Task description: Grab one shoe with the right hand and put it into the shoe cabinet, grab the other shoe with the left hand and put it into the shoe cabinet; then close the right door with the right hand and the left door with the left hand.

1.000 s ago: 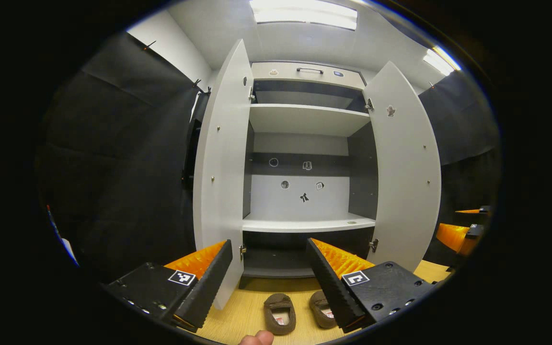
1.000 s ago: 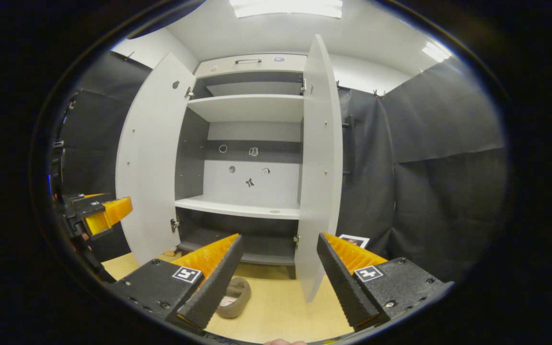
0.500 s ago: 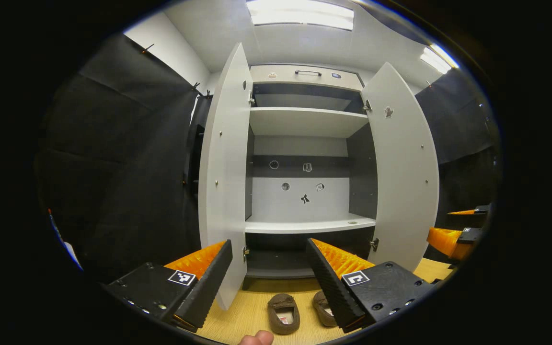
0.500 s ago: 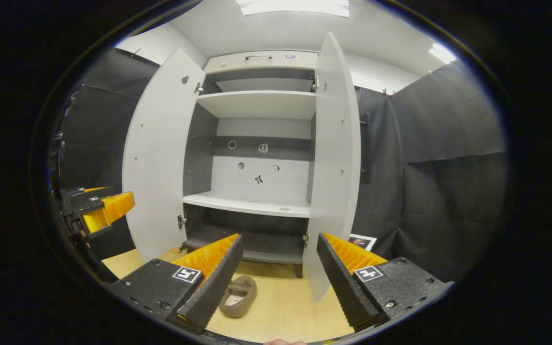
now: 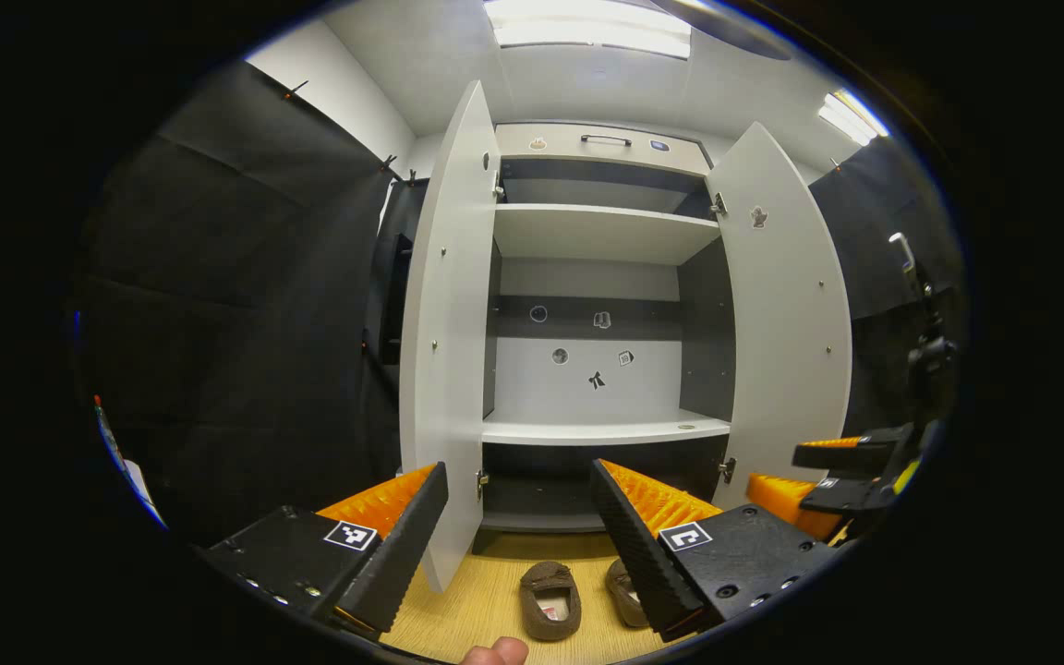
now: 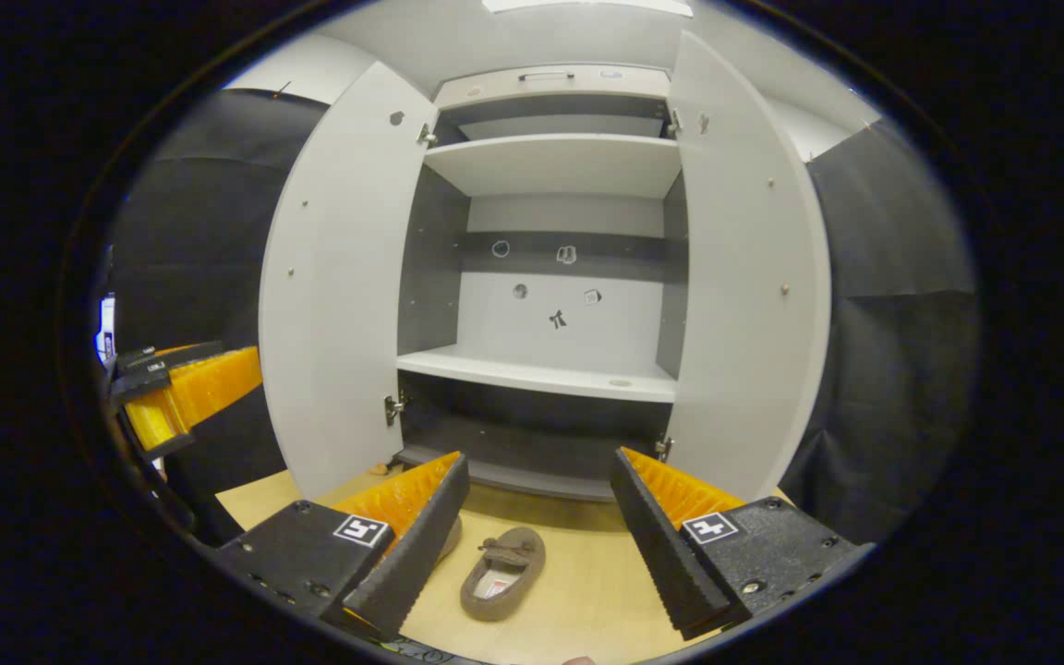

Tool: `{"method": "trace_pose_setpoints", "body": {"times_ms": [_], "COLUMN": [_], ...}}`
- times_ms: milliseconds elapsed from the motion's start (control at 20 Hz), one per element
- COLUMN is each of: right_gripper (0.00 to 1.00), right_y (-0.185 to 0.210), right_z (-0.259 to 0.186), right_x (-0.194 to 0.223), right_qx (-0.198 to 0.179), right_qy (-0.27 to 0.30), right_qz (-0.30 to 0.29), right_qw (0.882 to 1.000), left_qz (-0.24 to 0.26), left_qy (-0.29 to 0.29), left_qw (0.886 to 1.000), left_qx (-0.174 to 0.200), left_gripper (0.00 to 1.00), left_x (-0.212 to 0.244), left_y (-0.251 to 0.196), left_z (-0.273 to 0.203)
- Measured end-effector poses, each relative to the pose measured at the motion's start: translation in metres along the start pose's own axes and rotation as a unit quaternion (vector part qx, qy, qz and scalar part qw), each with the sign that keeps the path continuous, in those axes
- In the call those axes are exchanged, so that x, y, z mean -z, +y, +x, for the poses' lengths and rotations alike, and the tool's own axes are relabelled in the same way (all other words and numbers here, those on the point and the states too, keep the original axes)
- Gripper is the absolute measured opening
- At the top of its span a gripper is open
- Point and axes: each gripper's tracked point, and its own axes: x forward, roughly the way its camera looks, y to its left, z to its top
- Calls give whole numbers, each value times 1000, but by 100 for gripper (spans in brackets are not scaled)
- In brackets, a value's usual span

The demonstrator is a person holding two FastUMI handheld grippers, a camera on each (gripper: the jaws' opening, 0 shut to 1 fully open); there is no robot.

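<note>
Facing both claws stands the tall white two-door shoe cabinet [image 6: 560,231] with dark grey inner walls, its left door [image 6: 333,277] and right door [image 6: 744,277] both swung wide, white shelves bare, and a dark bottom compartment [image 6: 532,443] open at floor level. On the pale wood-grain floor [image 6: 578,591] just in front of that compartment lie two small brown suede slip-on shoes: in the right gripper view one shoe [image 6: 502,573] lies between the fingers of the right claw [image 6: 539,540], the other [image 6: 447,538] is mostly hidden behind its left finger. In the left gripper view the pair sits side by side, one shoe [image 5: 550,598] in full sight, its mate [image 5: 622,593] partly behind a finger. Right claw: jaws spread wide, holding nothing. Left claw [image 5: 518,545]: likewise spread, empty, hanging above the pair. Step in hand, as judged: right claw takes the first shoe. Advice: descend straight over the nearer shoe, straddle its sides across the width, close on the firm rim rather than the soft toe, and avoid nudging its mate. Keep the left claw back, clear of the right door's edge.
</note>
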Motion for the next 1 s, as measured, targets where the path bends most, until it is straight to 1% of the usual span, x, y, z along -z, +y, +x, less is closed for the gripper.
{"method": "trace_pose_setpoints", "body": {"times_ms": [50, 100, 150, 300, 350, 400, 500, 650, 800, 900, 950, 1000], "right_gripper": [97, 100, 100, 99, 94, 96, 94, 80, 77, 69, 63, 60], "right_y": [7, 12, 17, 32, 38, 42, 46, 54, 56, 53, 55, 56], "right_z": [11, 19, 27, 50, 57, 62, 75, 91, 104, 117, 121, 125], "right_x": [11, 20, 31, 69, 82, 97, 127, 171, 202, 219, 228, 234], "right_qx": [-10, -17, -24, -40, -47, -50, -51, -58, -59, -54, -56, -58], "right_qy": [16, 28, 40, 81, 95, 111, 139, 188, 222, 240, 251, 259], "right_qz": [-1, 0, -1, -11, -13, -17, -21, -16, -13, -22, -23, -22], "right_qw": [1000, 999, 999, 996, 994, 992, 989, 980, 973, 969, 966, 964], "left_qz": [0, 1, 2, 4, 3, 3, 2, 3, 5, 4, 2, 1], "left_qy": [1, 2, 3, 7, 8, 9, 13, 16, 18, 20, 21, 22], "left_qw": [1000, 1000, 1000, 1000, 1000, 1000, 1000, 999, 999, 999, 999, 999], "left_qx": [-2, -5, -8, -17, -20, -21, -24, -28, -32, -35, -37, -40], "left_gripper": [95, 95, 95, 95, 95, 95, 95, 95, 95, 95, 95, 95], "left_x": [1, 2, 3, 5, 6, 7, 9, 11, 11, 13, 13, 13], "left_y": [2, 4, 6, 14, 16, 17, 20, 25, 29, 31, 32, 33], "left_z": [0, 0, -1, -1, -1, -1, -1, 0, -2, -2, -2, -3]}}
